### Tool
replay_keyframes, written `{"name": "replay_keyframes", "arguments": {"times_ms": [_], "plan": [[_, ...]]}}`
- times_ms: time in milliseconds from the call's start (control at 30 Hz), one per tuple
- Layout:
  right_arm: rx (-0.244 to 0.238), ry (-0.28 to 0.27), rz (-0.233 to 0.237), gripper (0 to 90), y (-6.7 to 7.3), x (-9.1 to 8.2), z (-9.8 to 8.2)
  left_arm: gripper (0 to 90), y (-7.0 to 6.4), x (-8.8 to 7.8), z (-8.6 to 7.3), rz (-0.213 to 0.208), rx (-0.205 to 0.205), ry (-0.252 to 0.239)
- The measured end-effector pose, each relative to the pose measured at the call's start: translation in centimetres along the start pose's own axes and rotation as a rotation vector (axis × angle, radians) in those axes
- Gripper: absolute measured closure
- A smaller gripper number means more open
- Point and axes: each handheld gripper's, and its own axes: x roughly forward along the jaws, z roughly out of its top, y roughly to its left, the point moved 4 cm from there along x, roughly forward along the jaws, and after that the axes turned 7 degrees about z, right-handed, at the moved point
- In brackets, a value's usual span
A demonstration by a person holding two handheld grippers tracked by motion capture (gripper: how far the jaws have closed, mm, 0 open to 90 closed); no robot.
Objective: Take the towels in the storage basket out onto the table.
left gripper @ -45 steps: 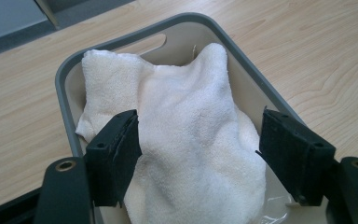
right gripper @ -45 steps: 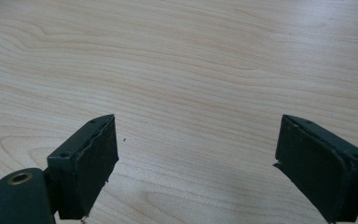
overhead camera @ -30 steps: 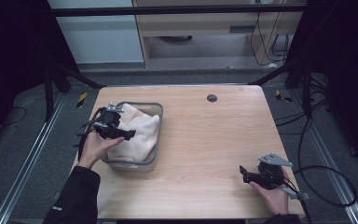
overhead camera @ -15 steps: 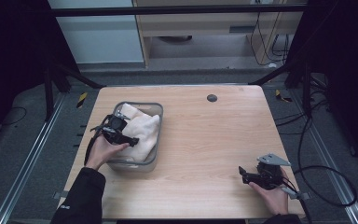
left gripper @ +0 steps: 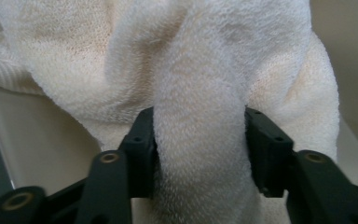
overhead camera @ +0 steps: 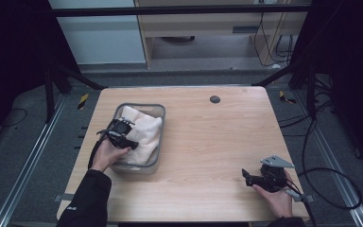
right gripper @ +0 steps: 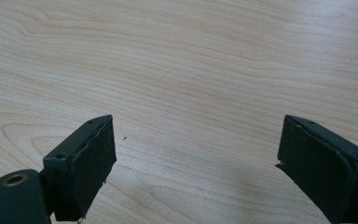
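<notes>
At about nine o'clock on the tabletop (overhead camera: 208, 142) stands a grey bin (overhead camera: 157, 163); a cream towel (overhead camera: 144, 135) lies inside it; the left gripper (overhead camera: 131, 144) is down in the bin, and its jaws have just been closing, now pinching a thick fold of the towel (left gripper: 200, 140) between both pads. At about four o'clock, well apart from the bin, the right gripper (overhead camera: 246, 175) is just above the bare wood with a hand around it; its jaws are spread wide with nothing between them (right gripper: 193, 172).
</notes>
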Motion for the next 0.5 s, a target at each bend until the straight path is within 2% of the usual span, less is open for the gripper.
{"name": "replay_keyframes", "arguments": {"times_ms": [267, 333, 500], "plan": [[-0.003, 0.003, -0.001, 11.3, 0.0, 0.0, 0.0, 66.1, -0.1, -0.6, 0.2, 0.012, 0.015, 0.009], [-0.012, 0.005, -0.003, 11.3, -0.1, 0.1, 0.0, 67.1, -0.2, -1.0, 0.2, 0.012, 0.02, -0.002], [-0.009, 0.005, -0.004, 11.2, -0.1, 0.1, 0.0, 67.7, 0.4, -2.6, 0.3, -0.008, -0.003, -0.05]]}}
